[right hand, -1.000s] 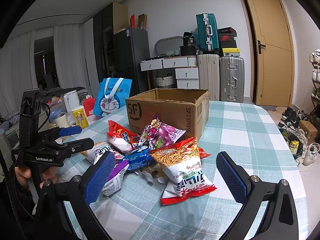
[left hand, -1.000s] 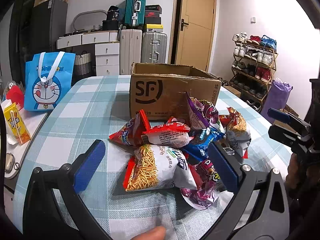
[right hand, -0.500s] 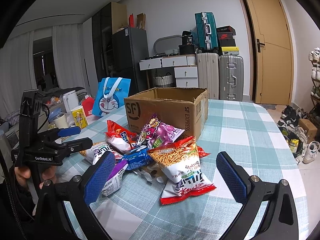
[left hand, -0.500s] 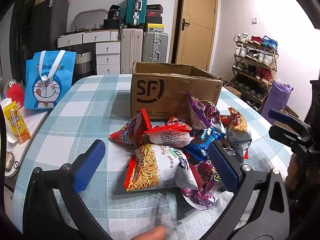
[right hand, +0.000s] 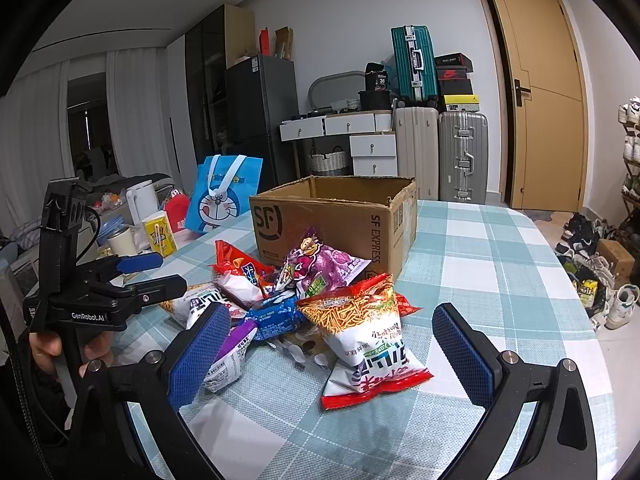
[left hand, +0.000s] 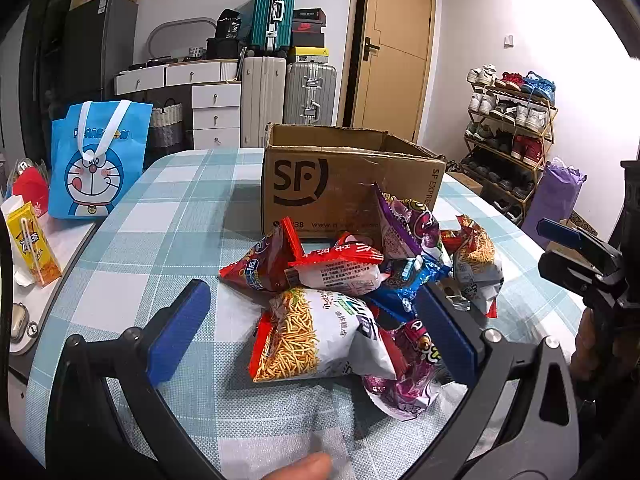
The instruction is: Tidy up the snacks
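Observation:
A pile of snack bags lies on the checked tablecloth in front of an open SF cardboard box point(left hand: 344, 184), also in the right wrist view point(right hand: 332, 224). My left gripper point(left hand: 316, 334) is open, its blue pads either side of a white noodle-snack bag point(left hand: 320, 336), with a purple bag point(left hand: 408, 376) by the right pad. My right gripper point(right hand: 332, 356) is open around another noodle-snack bag point(right hand: 368, 332). Red point(right hand: 236, 276), purple point(right hand: 320, 268) and blue point(right hand: 276, 316) bags lie behind. Each gripper shows in the other's view: the left point(right hand: 152, 272) and the right point(left hand: 576, 252).
A blue Doraemon bag point(left hand: 96, 160) and a yellow drink carton point(left hand: 32, 248) stand at the table's left side, with a kettle point(right hand: 140, 204) and cups. Suitcases, drawers and a door are behind the table. A shoe rack point(left hand: 508, 128) stands to the right.
Both views have shifted only slightly; the grippers stay open over the pile and no bag has moved.

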Available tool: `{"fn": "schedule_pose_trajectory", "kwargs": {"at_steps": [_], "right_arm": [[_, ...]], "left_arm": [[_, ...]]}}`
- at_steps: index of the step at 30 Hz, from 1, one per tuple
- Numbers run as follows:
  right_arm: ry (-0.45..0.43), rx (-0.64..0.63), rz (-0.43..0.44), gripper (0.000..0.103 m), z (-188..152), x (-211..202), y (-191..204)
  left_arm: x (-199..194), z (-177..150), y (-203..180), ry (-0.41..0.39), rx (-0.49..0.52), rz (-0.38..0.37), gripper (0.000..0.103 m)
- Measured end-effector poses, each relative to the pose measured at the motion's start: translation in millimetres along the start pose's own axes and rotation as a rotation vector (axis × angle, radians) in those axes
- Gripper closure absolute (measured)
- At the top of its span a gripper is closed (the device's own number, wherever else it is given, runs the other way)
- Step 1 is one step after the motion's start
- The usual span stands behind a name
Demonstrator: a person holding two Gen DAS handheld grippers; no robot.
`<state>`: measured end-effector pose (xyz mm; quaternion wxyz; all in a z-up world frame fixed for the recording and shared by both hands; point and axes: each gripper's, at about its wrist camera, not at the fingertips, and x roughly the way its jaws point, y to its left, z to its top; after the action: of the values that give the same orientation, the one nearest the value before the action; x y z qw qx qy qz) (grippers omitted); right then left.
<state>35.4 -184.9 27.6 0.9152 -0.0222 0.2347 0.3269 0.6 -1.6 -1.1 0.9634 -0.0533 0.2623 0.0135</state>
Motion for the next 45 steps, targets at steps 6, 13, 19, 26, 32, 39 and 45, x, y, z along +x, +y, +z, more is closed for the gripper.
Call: {"fn": "schedule_pose_trajectory", "kwargs": {"at_steps": [6,13,19,26,32,39,45], "right_arm": [[0.004,0.004,-0.004,0.000,0.2,0.1,-1.0],[0.004,0.004,-0.006,0.000,0.1,-0.1,-0.9],[0.005,0.005,-0.006,0.000,-0.3,-0.2,-1.4],[0.006,0.004,-0.007,0.000,-0.3,-0.3,-1.9],[0.007,0.001,-0.008,0.000,-0.3,-0.3,-1.7],[0.008,0.002,-0.009,0.000,-0.2,-0.2,-1.8],[0.036,0.020,-0.014,0.000,-0.2,5.0,-6.6]], "left_arm": [[-0.2,0.0,0.2,0.000,0.000,0.000,0.001],[-0.3,0.0,0.4,-0.001,-0.002,0.000,0.001],[0.0,0.1,0.5,-0.001,-0.001,-0.001,0.001],[0.8,0.1,0.6,0.000,-0.002,-0.001,0.001],[1.2,0.0,0.6,0.002,-0.003,0.000,0.001],[3.0,-0.2,1.4,0.005,-0.005,-0.004,0.001],[6.1,-0.9,4.8,0.015,-0.020,-0.013,0.001]]}}
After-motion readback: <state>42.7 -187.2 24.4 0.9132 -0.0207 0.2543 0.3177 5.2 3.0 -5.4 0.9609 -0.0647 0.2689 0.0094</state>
